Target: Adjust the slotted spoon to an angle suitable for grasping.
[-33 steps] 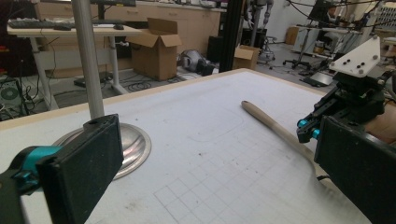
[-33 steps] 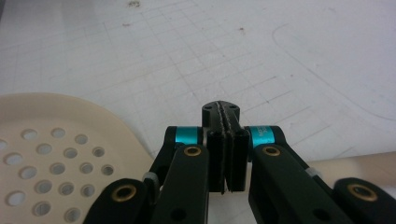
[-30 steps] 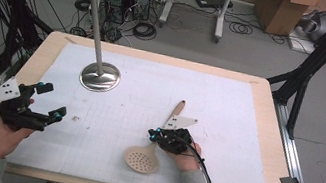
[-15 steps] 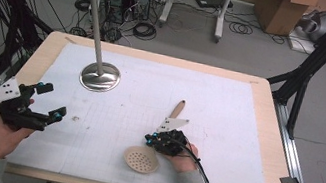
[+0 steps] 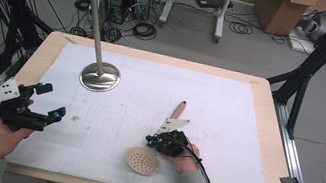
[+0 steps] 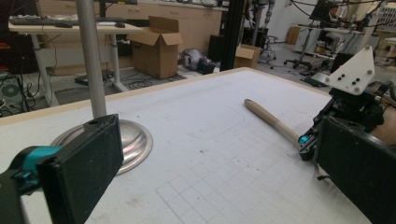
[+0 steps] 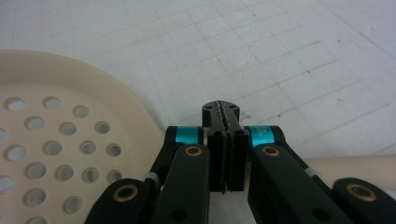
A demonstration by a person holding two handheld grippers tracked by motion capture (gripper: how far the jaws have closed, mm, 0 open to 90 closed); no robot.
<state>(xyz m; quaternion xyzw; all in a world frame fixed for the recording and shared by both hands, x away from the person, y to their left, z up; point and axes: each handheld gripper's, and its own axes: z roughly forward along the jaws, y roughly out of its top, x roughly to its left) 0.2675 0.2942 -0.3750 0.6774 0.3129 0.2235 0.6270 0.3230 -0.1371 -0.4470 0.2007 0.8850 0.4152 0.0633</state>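
Cream plastic marked the skimmer (image 5: 142, 161), whose perforated round head lay flat on the white gridded mat near the front edge of the surface (image 5: 271, 98). Its pale handle ran from the head away toward the far side, passing under the right gripper (image 5: 156, 142) and ending in a rounded wooden-looking tip beyond the grey plate. The right gripper sat low over the handle just behind the head, the person's right hand (image 5: 183, 157) wrapped around it. In the right gripper view its fingers (image 7: 218, 140) were pressed flat together with nothing between the pads; the head lay just to their left and the handle crossed beneath them at lower right, so they held nothing.

At the front left, the left gripper (image 5: 49, 104) hovered above the mat in the person's left hand (image 5: 0, 136), well apart from the skimmer. Its fingers (image 6: 84, 163) stood wide apart and empty.

Farther back on the left, a shiny round metal base (image 5: 99, 76) rested on the mat with a slim pole (image 5: 98, 14) rising from it.
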